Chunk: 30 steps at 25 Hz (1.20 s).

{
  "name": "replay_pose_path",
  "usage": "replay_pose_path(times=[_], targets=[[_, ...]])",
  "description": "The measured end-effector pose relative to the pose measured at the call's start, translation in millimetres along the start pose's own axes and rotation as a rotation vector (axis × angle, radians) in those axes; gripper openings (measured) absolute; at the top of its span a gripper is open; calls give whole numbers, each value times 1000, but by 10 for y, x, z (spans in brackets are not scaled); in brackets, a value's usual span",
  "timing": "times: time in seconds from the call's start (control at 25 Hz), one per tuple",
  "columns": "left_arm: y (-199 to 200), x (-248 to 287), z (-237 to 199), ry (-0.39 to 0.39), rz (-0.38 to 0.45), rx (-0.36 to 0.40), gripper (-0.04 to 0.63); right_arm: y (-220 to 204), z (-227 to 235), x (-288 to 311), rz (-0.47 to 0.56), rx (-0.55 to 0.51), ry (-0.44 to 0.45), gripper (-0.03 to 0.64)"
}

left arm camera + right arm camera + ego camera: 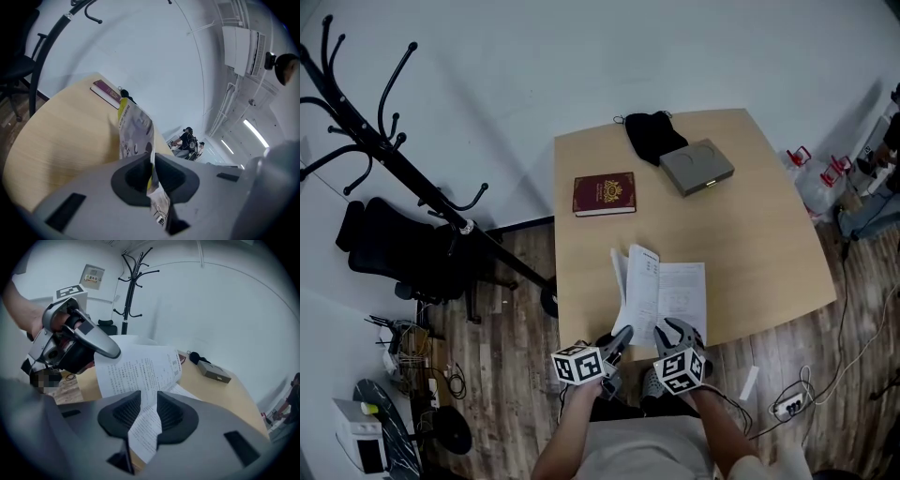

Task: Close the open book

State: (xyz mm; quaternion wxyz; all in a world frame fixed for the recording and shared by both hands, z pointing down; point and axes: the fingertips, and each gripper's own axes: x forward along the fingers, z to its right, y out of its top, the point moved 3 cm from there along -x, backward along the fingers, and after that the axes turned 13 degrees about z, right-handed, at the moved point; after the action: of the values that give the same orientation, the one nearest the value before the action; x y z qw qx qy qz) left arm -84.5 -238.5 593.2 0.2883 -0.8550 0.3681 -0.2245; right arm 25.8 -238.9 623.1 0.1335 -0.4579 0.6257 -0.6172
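"Looking down from the head view, where is the open book (670,295)?"

"At the near edge of the table (769,244), right in front of the person. Its right half lies flat on the wood, and its left half is lifted off it and stands up."

"What lifts it?"

"The left gripper (622,339). In its own view the coloured cover (133,129) rises straight out of the slot between the two dark pads (133,180). They are pressed together on its lower edge, pinching it."

"And the right gripper (675,330)?"

"It sits just beside the left one, at the book's near edge. A printed page (140,369) passes through the gap between its pads (123,414) and curls up toward the left gripper. Those pads stand a little apart, with a visible gap, so the page lies between them and is not clamped."

"So both sets of fingers are at the same end of the book?"

"Yes, the end nearest the person. The book's far edge points toward the middle of the table."

"Anything else on the table?"

"A dark red book (604,193), closed, lies farther back to the left, well apart from the open one. A grey box (697,166) sits near the far edge with a black pouch (652,134) just beside it. A black coat rack (394,159) stands on the floor to the left."
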Motion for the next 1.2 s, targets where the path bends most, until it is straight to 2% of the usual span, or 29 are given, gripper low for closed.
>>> replay_pose_path(times=[0.32, 1.2], targets=[[-68, 116, 137, -38, -28, 28, 35, 40, 84, -14, 41, 126, -37, 115], [-449, 514, 500, -106, -167, 144, 35, -298, 381, -303, 28, 263, -112, 101]])
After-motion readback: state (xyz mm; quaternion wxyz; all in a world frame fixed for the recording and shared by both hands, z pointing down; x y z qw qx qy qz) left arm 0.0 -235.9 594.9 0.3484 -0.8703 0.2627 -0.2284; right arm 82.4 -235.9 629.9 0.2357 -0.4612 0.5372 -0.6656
